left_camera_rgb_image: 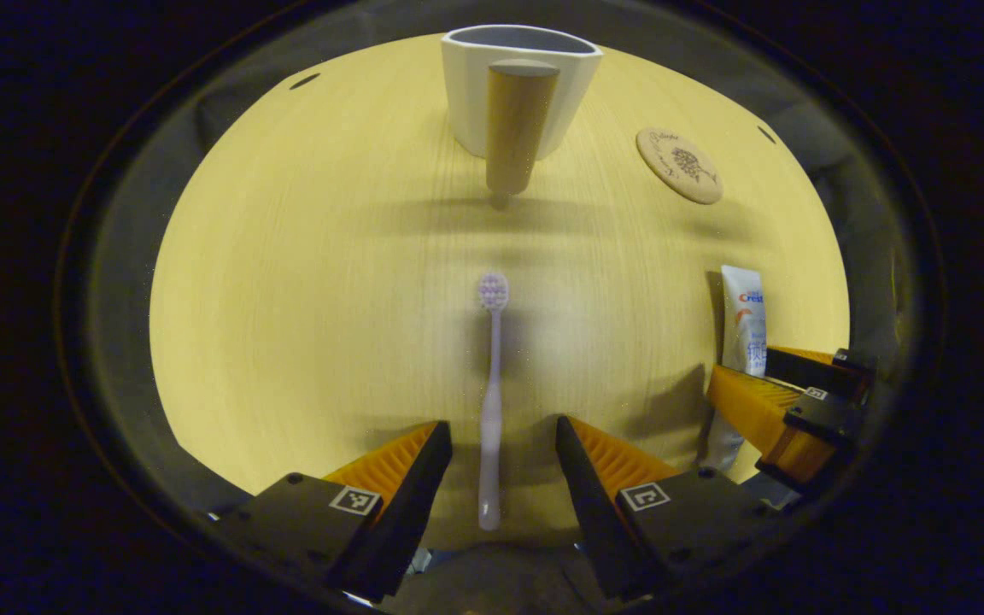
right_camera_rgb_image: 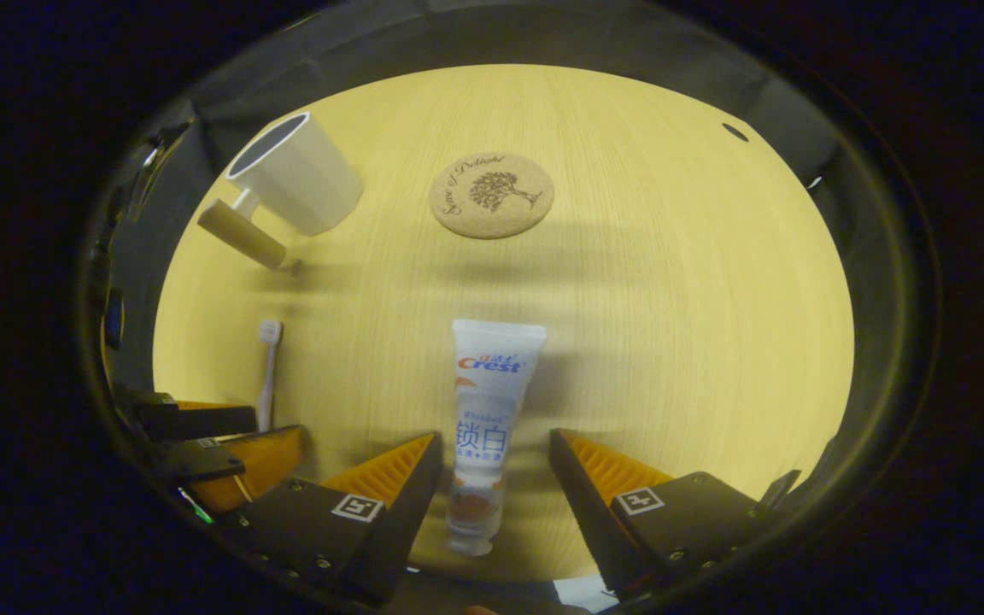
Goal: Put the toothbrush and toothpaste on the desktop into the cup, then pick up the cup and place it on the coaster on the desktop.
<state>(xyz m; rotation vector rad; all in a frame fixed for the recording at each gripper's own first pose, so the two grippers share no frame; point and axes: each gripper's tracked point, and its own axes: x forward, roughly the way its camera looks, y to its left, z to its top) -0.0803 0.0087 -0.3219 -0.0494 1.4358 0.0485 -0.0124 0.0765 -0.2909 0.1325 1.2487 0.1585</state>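
Note:
A pale lilac toothbrush [left_camera_rgb_image: 490, 401] lies flat on the wooden desktop [left_camera_rgb_image: 304, 325], head pointing away. My left gripper [left_camera_rgb_image: 502, 437] is open, a finger on each side of the handle without touching it. A white toothpaste tube [right_camera_rgb_image: 485, 427] lies in front of my right gripper [right_camera_rgb_image: 494, 448], which is open and straddles the tube's lower half. The white cup [left_camera_rgb_image: 519, 90] with a wooden handle [left_camera_rgb_image: 516, 128] stands upright at the far edge. A round cork coaster [right_camera_rgb_image: 492, 195] lies to the cup's right. In the right gripper view the cup [right_camera_rgb_image: 295, 173] and toothbrush [right_camera_rgb_image: 268, 371] sit at the left.
The other gripper [left_camera_rgb_image: 787, 406] shows at the right over the toothpaste [left_camera_rgb_image: 741, 342] in the left gripper view, and a gripper [right_camera_rgb_image: 210, 444] shows at the lower left in the right gripper view. The coaster [left_camera_rgb_image: 680, 165] lies beyond. Dark cloth surrounds the round desktop [right_camera_rgb_image: 680, 342].

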